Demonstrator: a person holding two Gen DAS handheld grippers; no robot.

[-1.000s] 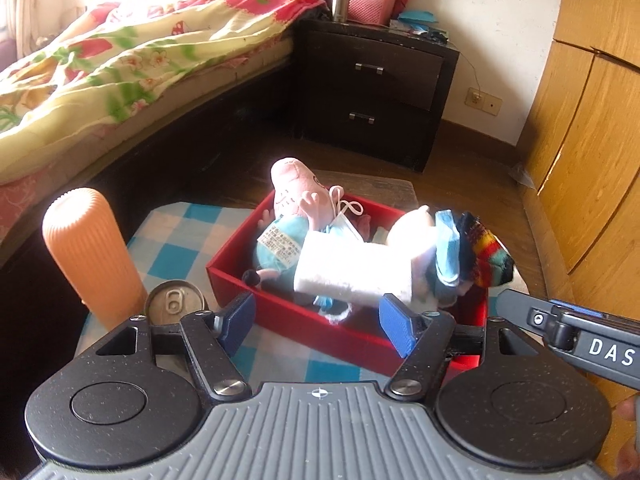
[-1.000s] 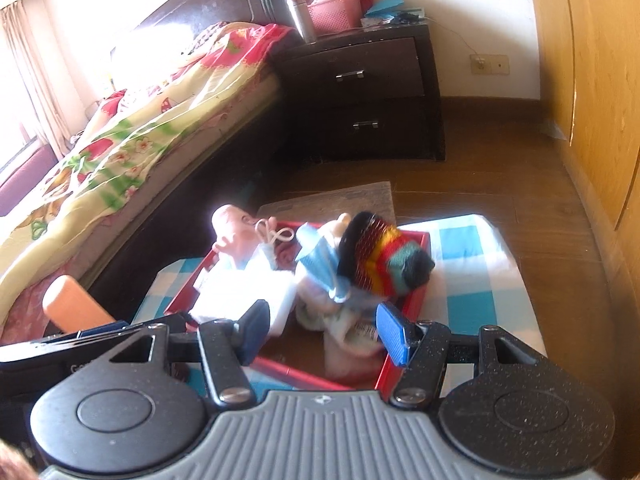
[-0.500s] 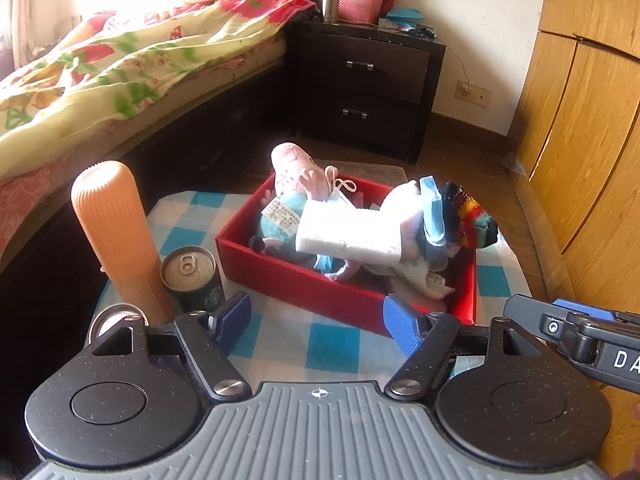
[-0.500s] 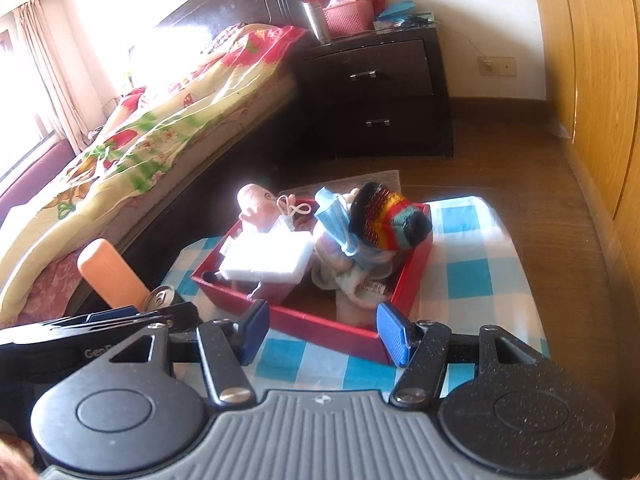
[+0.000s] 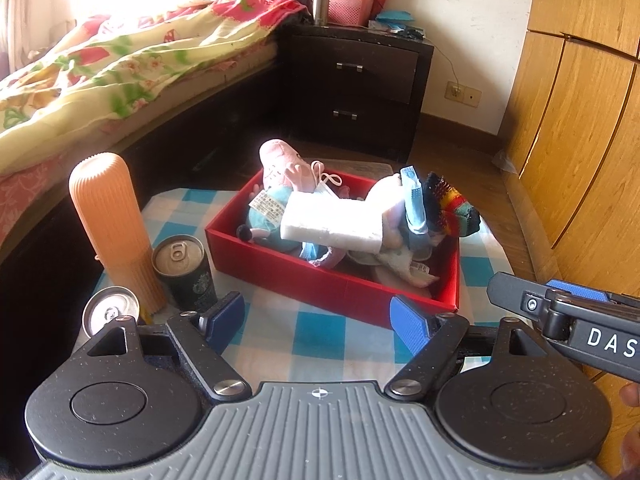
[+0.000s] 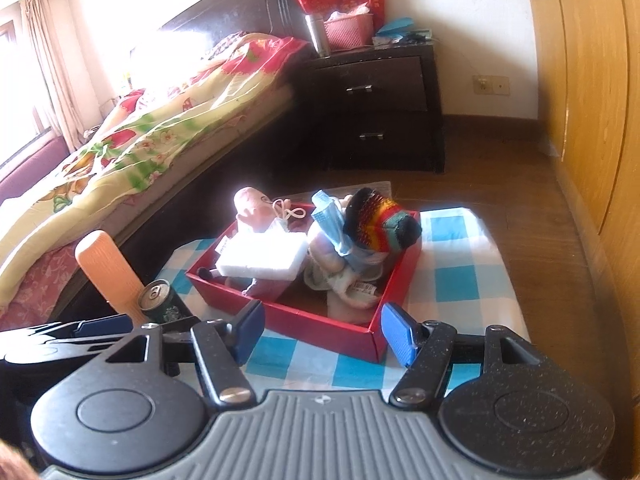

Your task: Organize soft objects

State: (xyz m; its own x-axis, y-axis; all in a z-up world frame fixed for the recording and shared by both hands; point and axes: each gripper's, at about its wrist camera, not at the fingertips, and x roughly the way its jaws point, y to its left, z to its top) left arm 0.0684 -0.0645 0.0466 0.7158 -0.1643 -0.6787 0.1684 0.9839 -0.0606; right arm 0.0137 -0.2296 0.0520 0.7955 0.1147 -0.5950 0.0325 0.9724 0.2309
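Bedroom setting: bed (image 5: 132, 60) at left, dark nightstand (image 5: 356, 80) behind, wooden wardrobe (image 5: 580, 120) at right. Blue-checked cloth covers the desk (image 5: 320, 332).

Red box (image 5: 320, 284) sits on the cloth, holding all the soft things: pink plush toy (image 5: 280, 164), white foam block (image 5: 332, 224) lying across the pile, blue face mask (image 5: 414, 204), striped knit sock (image 5: 452, 212).

Orange ribbed bottle (image 5: 108, 224) stands upright left of the box; dark can (image 5: 184, 276) just beside it, a second can (image 5: 110, 312) nearer the camera.

Change against one second ago: both of your claws have drawn back from the box. Then the box filled the space between the pads; now cloth shows between pads and box front, and both cans are in view.

Your left claw (image 5: 320, 320): jaws wide and opening, nothing between them.
Your right claw (image 6: 324, 332): jaws at a middling gap, opening, nothing between them; the box's near corner lies beyond them.
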